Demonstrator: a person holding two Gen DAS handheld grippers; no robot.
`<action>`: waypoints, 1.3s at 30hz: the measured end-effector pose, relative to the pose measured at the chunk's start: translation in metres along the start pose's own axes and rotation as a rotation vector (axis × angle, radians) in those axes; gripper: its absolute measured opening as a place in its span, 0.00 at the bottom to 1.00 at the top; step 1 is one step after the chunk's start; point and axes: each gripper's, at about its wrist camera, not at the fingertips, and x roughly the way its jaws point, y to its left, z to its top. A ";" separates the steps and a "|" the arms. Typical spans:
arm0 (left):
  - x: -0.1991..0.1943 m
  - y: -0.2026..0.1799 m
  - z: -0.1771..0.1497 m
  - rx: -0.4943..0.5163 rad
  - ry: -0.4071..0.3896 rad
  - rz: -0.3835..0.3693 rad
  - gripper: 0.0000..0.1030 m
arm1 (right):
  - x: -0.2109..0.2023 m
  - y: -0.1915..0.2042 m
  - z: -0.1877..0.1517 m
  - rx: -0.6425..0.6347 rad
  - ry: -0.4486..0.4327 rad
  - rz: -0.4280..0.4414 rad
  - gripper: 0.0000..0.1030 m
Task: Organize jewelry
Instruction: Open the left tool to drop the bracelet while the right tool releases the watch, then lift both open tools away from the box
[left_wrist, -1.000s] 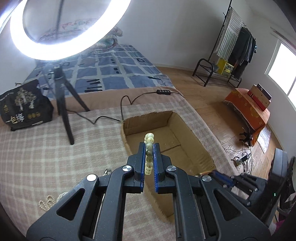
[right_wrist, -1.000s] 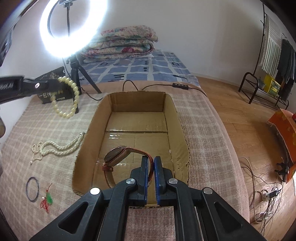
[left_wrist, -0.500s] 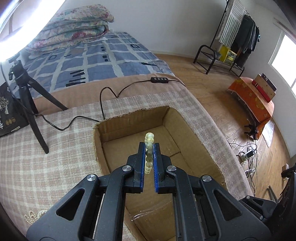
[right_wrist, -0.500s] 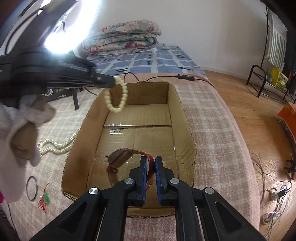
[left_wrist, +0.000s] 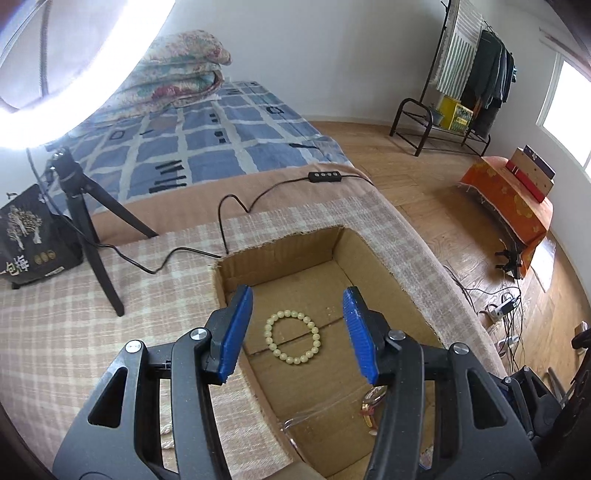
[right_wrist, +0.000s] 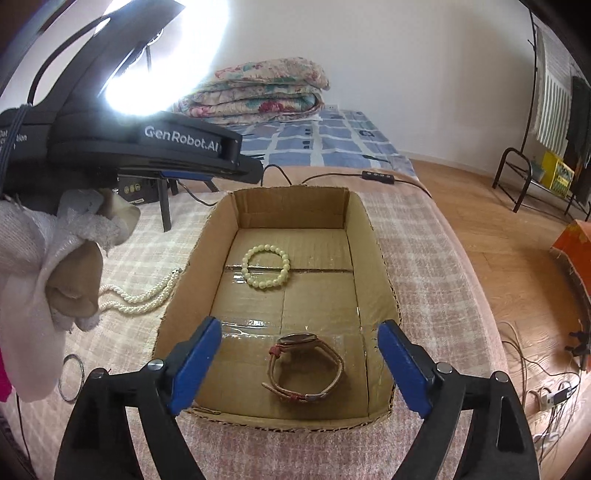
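Note:
An open cardboard box (right_wrist: 376, 258) sits sunk in the checked bedcover. A pale bead bracelet (right_wrist: 265, 267) lies flat on its floor near the far end; it also shows in the left wrist view (left_wrist: 293, 338). A brown leather-strap watch (right_wrist: 304, 365) lies at the near end, partly seen in the left wrist view (left_wrist: 371, 404). My left gripper (left_wrist: 297, 330) is open and empty above the bracelet. My right gripper (right_wrist: 299, 363) is open and empty, its fingers either side of the watch and above it.
A pearl necklace (right_wrist: 142, 297) and a thin ring bangle (right_wrist: 70, 376) lie on the cover left of the box. A ring light on a tripod (left_wrist: 85, 221), its cable (left_wrist: 236, 206) and a black bag (left_wrist: 29, 236) stand behind. The bed edge drops to wooden floor (right_wrist: 517, 240) at right.
Both grippers opened. The bead bracelet dropped from my left gripper onto the box floor. The watch left my right gripper and now lies in the box.

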 end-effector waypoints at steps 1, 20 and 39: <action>-0.003 0.000 0.000 0.000 -0.002 0.001 0.50 | -0.002 0.002 0.001 -0.005 -0.001 -0.005 0.87; -0.142 0.074 -0.033 0.001 -0.119 0.051 0.59 | -0.056 0.034 0.011 0.076 -0.067 0.044 0.90; -0.212 0.209 -0.162 -0.179 -0.029 0.221 0.74 | -0.040 0.131 0.021 -0.036 -0.025 0.108 0.97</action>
